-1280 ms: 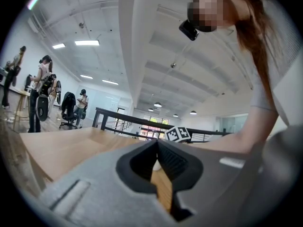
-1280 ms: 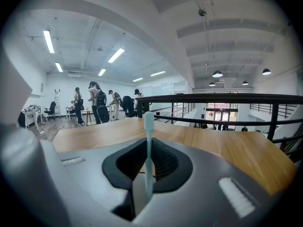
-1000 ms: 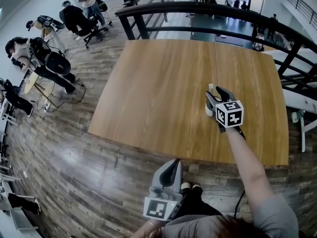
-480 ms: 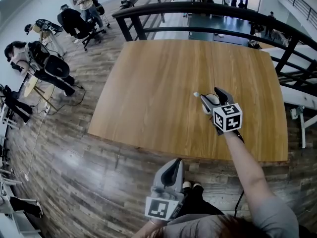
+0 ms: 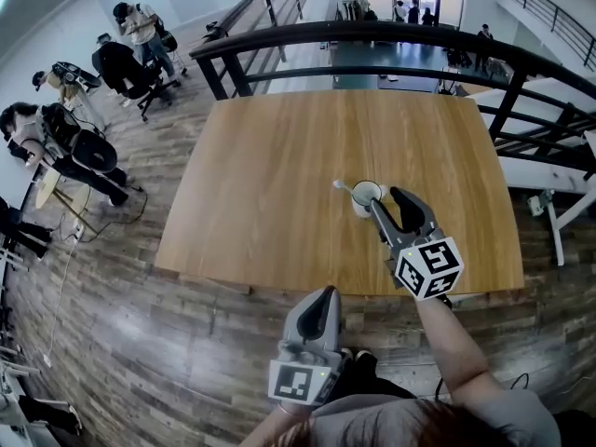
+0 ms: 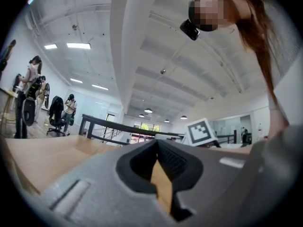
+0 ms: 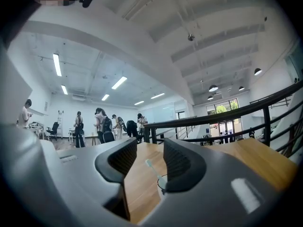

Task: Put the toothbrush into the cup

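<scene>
A white cup [image 5: 365,196] stands upright on the wooden table [image 5: 270,175]. The white toothbrush [image 5: 343,186] leans in it, head sticking out to the left. My right gripper [image 5: 391,203] hangs just in front of the cup, drawn back from it. Its jaws are closing with nothing between them. In the right gripper view the toothbrush [image 7: 152,168] and the cup [image 7: 162,183] show beyond the right gripper [image 7: 150,148]. My left gripper [image 5: 321,307] stays off the table's near edge, shut and empty; the left gripper view shows the left gripper [image 6: 157,145] with tips together.
A dark railing [image 5: 372,35] runs behind the table's far edge and down its right side. People and office chairs [image 5: 74,142] stand on the plank floor to the left. The right gripper's marker cube [image 6: 201,131] shows in the left gripper view.
My right gripper let go of the toothbrush, which now leans in the cup, and drew back toward me. The left gripper has barely shifted.
</scene>
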A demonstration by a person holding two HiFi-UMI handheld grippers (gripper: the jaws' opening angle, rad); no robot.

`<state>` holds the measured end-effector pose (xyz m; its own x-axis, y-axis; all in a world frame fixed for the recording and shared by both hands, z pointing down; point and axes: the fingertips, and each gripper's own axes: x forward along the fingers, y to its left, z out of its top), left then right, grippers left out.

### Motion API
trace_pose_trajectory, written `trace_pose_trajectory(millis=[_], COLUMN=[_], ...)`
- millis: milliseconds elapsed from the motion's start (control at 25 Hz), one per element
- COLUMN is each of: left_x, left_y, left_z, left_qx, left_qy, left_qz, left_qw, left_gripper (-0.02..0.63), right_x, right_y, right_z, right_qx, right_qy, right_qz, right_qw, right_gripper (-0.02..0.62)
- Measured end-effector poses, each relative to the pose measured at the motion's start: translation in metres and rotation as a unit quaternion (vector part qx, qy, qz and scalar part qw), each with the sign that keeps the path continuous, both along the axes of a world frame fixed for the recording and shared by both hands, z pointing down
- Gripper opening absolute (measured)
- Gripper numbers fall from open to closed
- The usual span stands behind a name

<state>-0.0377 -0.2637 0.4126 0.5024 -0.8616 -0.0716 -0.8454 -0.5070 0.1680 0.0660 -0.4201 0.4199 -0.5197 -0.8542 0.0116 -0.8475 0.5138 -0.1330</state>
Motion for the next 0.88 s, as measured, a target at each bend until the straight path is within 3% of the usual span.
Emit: trace_pose_trajectory(millis=[80,320,480,880], left_x=[0.008,0.032,0.045,0.056], left_y=[-0.002,-0.005,-0.005,0.021], left_z=[-0.011,-0.029,-0.038,-0.032], left_qx=[0.018,0.038,0.069,0.057], left_qy=[-0.001,0.009,0.003,0.017], left_qz=[0.011,0.04,0.053,0.051], left_qw=[0.9998,0.9984,0.9962,0.9969], left_gripper=[-0.005,-0.005,-0.005,-0.005], right_x=[0.008,0.019,0.024,0.024], right_y=[0.029,0.097,0.124,0.166], right_z=[-0.023,-0.071,-0.083,-0.062], right_qx=[0.023,0.093,0.107,0.088], right_qy=[-0.01,0.022,0.023,-0.016], right_qz=[0.003,0.011,0.015,-0.008], right_qw=[1.0,0.995,0.994,0.996], right_gripper=[0.11,-0.001,-0.008,-0.002])
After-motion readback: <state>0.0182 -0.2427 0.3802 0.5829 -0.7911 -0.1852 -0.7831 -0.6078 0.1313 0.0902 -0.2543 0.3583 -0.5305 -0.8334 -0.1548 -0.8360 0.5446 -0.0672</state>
